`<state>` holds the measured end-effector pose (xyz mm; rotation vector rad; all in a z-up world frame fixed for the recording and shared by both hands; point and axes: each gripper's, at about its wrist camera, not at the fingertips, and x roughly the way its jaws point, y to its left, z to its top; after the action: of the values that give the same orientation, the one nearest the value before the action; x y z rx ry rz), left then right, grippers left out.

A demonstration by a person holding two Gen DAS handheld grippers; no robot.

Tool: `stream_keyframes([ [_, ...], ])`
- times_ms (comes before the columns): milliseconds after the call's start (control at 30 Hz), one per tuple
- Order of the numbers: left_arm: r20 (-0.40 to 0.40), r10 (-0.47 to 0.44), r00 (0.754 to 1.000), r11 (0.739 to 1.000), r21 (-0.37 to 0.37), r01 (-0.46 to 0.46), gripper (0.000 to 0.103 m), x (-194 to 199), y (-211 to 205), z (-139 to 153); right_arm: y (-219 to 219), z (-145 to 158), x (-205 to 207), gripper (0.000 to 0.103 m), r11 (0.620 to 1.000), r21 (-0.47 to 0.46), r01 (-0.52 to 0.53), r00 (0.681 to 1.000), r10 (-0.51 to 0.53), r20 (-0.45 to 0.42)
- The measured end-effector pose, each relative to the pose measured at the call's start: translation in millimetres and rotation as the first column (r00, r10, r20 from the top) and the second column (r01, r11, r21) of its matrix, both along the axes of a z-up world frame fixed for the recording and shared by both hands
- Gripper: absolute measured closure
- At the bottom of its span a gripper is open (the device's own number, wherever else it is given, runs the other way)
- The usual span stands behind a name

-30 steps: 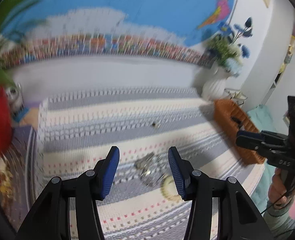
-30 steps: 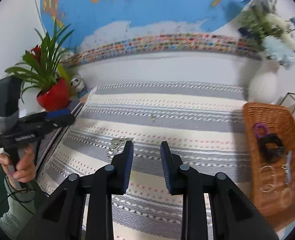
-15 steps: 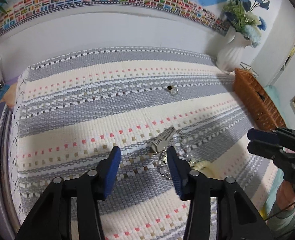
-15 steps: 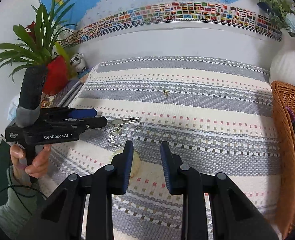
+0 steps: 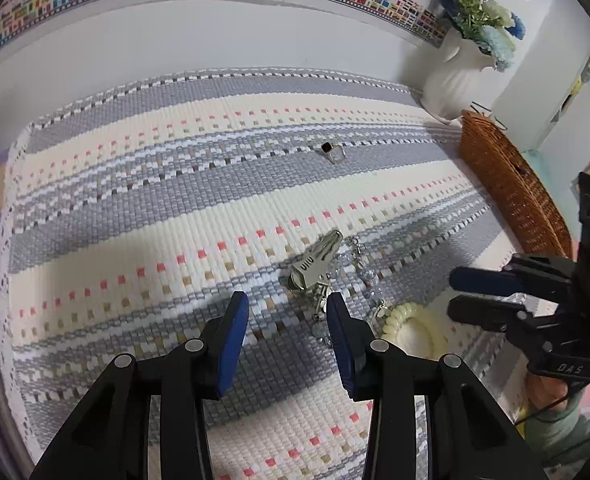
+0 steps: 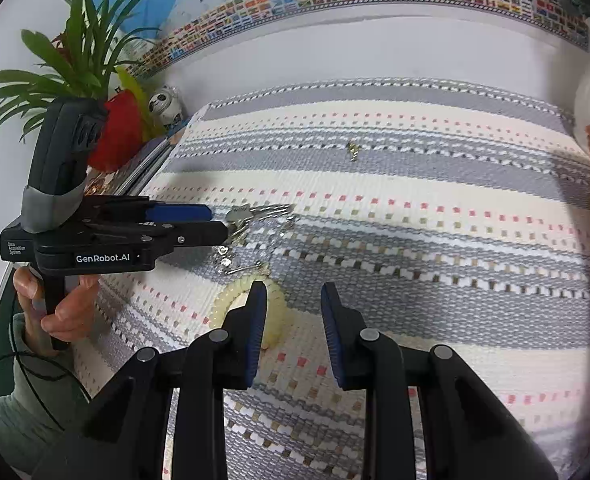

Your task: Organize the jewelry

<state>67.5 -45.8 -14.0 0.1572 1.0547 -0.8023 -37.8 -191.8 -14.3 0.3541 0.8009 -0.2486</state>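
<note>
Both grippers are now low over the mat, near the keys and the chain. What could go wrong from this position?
1. The left gripper is closing with only mat between its jaws; the keys lie just ahead and right, so it may miss them.
2. The beaded chain lies tangled with the keys, so lifting one could drag the other.
3. The right gripper is beside the cream bracelet, near the left one; they could collide.
</note>
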Motion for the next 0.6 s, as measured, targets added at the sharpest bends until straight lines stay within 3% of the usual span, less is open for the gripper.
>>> stream_keyframes([
  [200,0.004,-0.007,1.000,1.000,-0.015,0.007,0.062,-1.1,-1.9,-0.6,12.8,-3.5,11.3,0.072,0.999,-0.024,-0.033,0.999,0.032,-0.036],
  [367,-0.024,-0.024,0.999,0.998,-0.052,0.023,0.062,-0.9,-2.9,-1.2,25.1,-11.9,23.5,0.072,0.993,-0.115,-0.030,0.993,0.016,-0.118],
  [567,0.030,-0.007,1.000,1.000,-0.002,0.007,0.062,-7.2,-15.8,-1.9,45.3,-15.5,27.7,0.074,0.967,-0.250,-0.057,0.985,0.014,-0.170],
  [600,0.043,-0.004,0.999,1.000,0.011,0.004,0.063,-8.6,-18.2,-2.1,50.0,-15.8,27.2,0.080,0.959,-0.277,-0.063,0.983,0.012,-0.181],
])
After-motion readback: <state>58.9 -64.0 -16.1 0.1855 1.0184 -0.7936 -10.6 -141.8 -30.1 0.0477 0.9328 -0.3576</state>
